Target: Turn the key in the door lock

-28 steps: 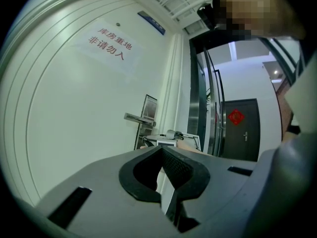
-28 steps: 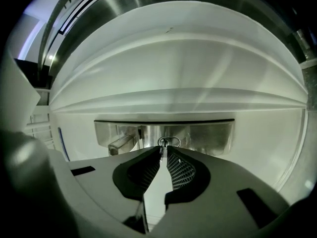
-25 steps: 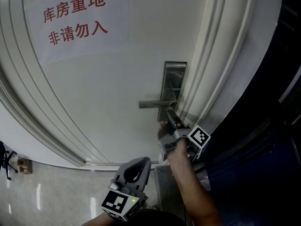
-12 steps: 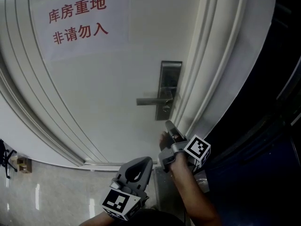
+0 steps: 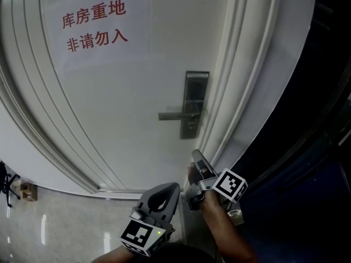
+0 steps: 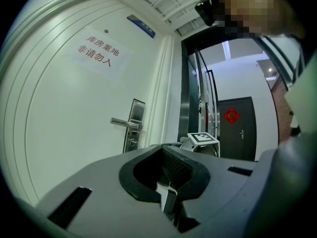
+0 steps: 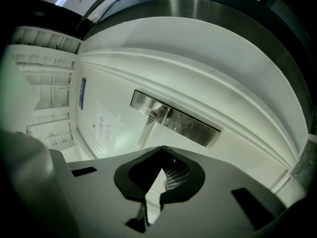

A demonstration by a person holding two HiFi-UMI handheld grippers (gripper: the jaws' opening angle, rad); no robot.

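Observation:
A white door [image 5: 120,97] carries a steel lock plate [image 5: 196,104] with a lever handle [image 5: 174,114] pointing left. The keyhole area [image 5: 190,128] sits under the lever; whether a key is in it is too small to tell. My right gripper [image 5: 196,155] hangs below the plate, clear of it, jaws shut with nothing seen between them. The plate [image 7: 176,120] and lever [image 7: 147,127] lie ahead of the right gripper [image 7: 162,148]. My left gripper [image 5: 171,186] is lower and nearer me, shut and empty. The left gripper [image 6: 162,147] faces the plate [image 6: 134,125].
A paper sign [image 5: 96,23] with red characters is stuck high on the door. The white door frame [image 5: 241,92] runs along the right of the lock, with a dark opening [image 5: 307,147] beyond it. Pale floor tiles [image 5: 49,223] show at lower left.
My right gripper has drawn back down and away from the keyhole area under the lever. The left gripper has barely moved.

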